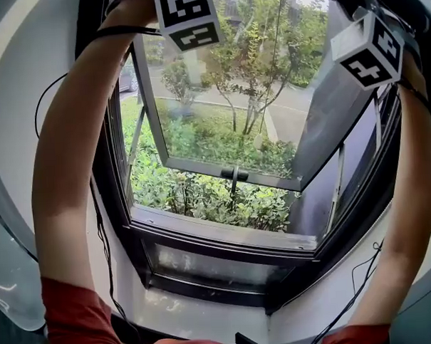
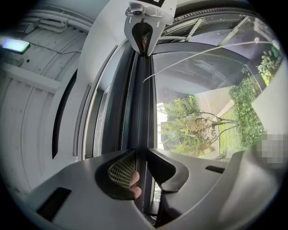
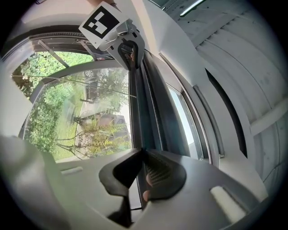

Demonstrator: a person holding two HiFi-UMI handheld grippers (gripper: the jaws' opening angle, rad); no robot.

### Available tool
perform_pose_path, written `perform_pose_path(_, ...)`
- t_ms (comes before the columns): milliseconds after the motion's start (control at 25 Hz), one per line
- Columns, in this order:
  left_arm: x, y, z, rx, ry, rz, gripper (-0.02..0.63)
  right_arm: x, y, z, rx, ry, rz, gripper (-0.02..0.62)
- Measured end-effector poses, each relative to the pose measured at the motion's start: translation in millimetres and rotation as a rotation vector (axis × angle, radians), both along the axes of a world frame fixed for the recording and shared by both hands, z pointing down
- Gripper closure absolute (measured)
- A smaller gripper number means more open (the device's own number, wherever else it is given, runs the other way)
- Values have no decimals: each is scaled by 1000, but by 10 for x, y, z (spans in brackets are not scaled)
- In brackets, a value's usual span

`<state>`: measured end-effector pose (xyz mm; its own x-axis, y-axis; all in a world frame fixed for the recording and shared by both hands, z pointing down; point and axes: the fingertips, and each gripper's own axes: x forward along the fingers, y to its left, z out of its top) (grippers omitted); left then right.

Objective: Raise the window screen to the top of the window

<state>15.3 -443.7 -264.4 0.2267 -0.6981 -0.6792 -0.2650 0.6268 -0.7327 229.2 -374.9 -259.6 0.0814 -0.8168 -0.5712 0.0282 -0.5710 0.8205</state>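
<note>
Left hand-held gripper (image 2: 140, 152), jaws nearly together, pinches the slim dark-grey pull bar of the window screen (image 2: 143, 99); the right hand-held gripper (image 3: 140, 152) clamps the same bar, jaws almost closed. One grip toward each end probably keeps the bar level for the lift. Each gripper view shows the bar running to the other gripper at twelve o'clock. The head view shows only bare raised arms (image 1: 65, 160) and marker cubes (image 1: 187, 18) at eleven and two o'clock, the bar above its edge. Beyond: tilted-out glass casement (image 1: 219, 96), green shrubs (image 1: 202, 193).
</note>
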Motion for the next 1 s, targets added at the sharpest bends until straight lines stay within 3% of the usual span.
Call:
perform_pose_path(280, -4, -38, -143, 11, 29, 2, 520, -16, 0, -129, 3, -23, -2, 551)
perform_pose_path(480, 20, -14, -133, 32, 64, 51, 520, -3, 46, -126, 67, -29, -42, 542)
perform_pose_path(680, 9, 71, -74, 23, 144, 170, 491, -72, 143, -98, 96, -75, -160, 468)
perform_pose_path(1000, -77, 195, 250, -11, 239, 337, 480, -160, 140, 225, 107, -104, -261, 468)
